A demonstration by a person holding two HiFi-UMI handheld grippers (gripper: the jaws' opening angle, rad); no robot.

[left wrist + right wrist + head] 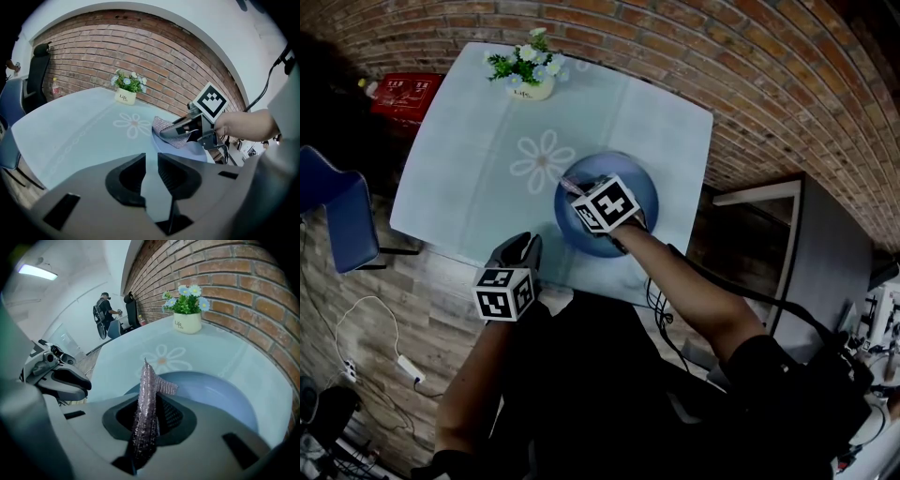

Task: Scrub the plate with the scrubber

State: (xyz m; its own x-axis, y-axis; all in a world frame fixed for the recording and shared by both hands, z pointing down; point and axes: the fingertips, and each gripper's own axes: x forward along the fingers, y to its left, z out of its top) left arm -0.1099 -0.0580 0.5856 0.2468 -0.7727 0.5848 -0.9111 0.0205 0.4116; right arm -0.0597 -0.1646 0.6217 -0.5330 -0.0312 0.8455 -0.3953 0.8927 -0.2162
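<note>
**One plate, one scrubber, two grippers**

A single blue plate (639, 186) sits on the pale table (478, 141) – everything else is placed around it. Over the plate hangs the right gripper (149, 414), its jaws pinched tight on the one scrubber (146, 380), a glittery mesh sheet whose loose end sticks out past the jaws above the plate (whether it touches the surface I cannot tell). The left gripper (151, 164) stands off the plate, by the table's near edge – jaws parted by a narrow gap, nothing between them. Beyond the plate, at the far edge, stands one pot of flowers (528, 86).
</note>
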